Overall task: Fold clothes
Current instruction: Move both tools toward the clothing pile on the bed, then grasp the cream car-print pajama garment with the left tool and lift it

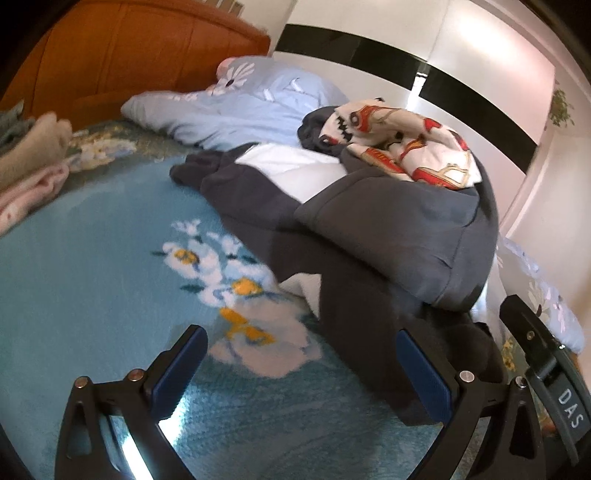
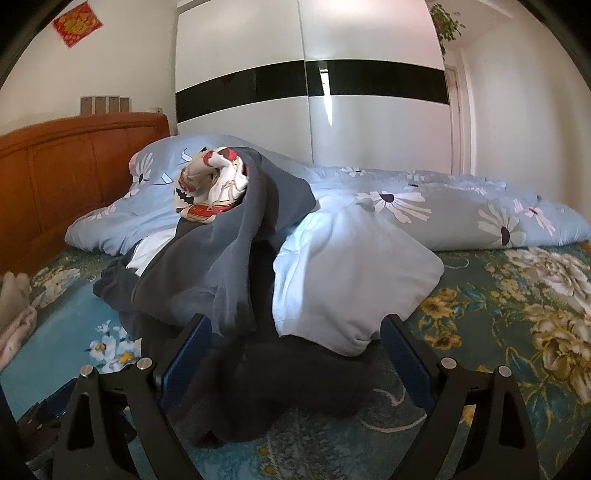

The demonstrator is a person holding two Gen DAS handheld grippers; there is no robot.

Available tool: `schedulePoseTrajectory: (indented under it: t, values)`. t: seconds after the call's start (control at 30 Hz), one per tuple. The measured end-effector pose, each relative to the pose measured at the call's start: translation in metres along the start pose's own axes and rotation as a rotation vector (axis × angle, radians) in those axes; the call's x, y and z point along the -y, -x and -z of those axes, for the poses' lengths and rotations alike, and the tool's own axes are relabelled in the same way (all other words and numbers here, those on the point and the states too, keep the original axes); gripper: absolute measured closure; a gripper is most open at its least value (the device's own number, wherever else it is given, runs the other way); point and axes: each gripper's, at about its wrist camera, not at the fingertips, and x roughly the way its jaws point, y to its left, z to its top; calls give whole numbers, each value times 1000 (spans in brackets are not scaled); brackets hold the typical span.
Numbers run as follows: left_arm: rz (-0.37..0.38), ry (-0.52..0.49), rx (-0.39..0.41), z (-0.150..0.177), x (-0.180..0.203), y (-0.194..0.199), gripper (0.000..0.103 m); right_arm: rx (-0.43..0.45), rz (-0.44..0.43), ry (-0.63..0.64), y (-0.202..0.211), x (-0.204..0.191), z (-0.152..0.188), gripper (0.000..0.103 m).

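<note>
Loosely heaped, the dark garment runs toward the headboard; both tools spread, gripping nothing.

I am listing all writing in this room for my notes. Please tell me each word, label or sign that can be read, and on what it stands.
"DAS": white letters on a black strap beside the left claw.
Red wall sign: gold characters, too blurred to read.
Printed cloth on the dark clothes: red marks, no letters I can read.
No other text shows.
</note>
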Motion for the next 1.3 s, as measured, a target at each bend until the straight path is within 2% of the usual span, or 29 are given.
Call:
schedulePoseTrajectory:
  t: [0.13, 0.2, 0.3, 0.4, 0.47, 0.53, 0.57, 0.63, 0.7, 0.8, 0.87, 0.93, 0.97, 1.07, 1.17, 1.23, 1.27, 1.3]
  values:
    - [12, 111, -58, 3, -20, -7, 0, -5, 12, -27, 7, 7, -2, 10]
    - [59, 169, -64, 4, -33, -5, 0, -19, 21, -57, 15, 15, -4, 10]
    - [71, 171, -50, 8, -34, -1, 0, -99, -12, -69, 27, 39, -9, 10]
    - [61, 167, -39, 9, -33, 2, 0, -77, -17, 48, 36, 73, -11, 10]
    - [46, 151, -53, 8, -29, 1, 0, -13, 61, 87, 42, 94, -4, 10]
    - [19, 97, -68, 3, -18, -1, 0, 36, 126, -9, 44, 124, 8, 10]
    - [-3, 34, -53, -2, -5, 2, 0, 36, 134, -50, 42, 137, 11, 10]
    - [-58, -133, 3, -14, 29, 12, 0, -43, 64, -95, 27, 149, 2, 10]
    - [-105, -278, 63, -35, 70, 21, 0, -16, 63, -76, 31, 149, -4, 10]
    - [-136, -370, 160, -77, 122, 26, 0, 33, 66, -28, 38, 138, -4, 10]
    - [-223, -453, 212, -96, 148, 15, 0, 19, 59, 35, 42, 128, -7, 10]
    - [-313, -557, 196, -106, 168, -11, 0, 4, 60, 66, 40, 124, -7, 10]
    - [-312, -578, 169, -106, 171, -22, 0, 0, 58, 71, 38, 125, -7, 10]
    - [-195, -521, 111, -110, 171, -36, 0, -25, 51, 35, 34, 134, -6, 10]
    - [-81, -355, 126, -125, 164, -31, 0, -44, 47, -11, 32, 144, -5, 10]
    - [-61, -267, 136, -135, 157, -30, 3, -51, 55, -39, 31, 150, -4, 10]
    - [-75, -250, 136, -139, 155, -33, 6, -55, 57, -49, 30, 152, -3, 10]
    - [-102, -247, 133, -144, 154, -37, 16, -60, 61, -57, 29, 153, -3, 10]
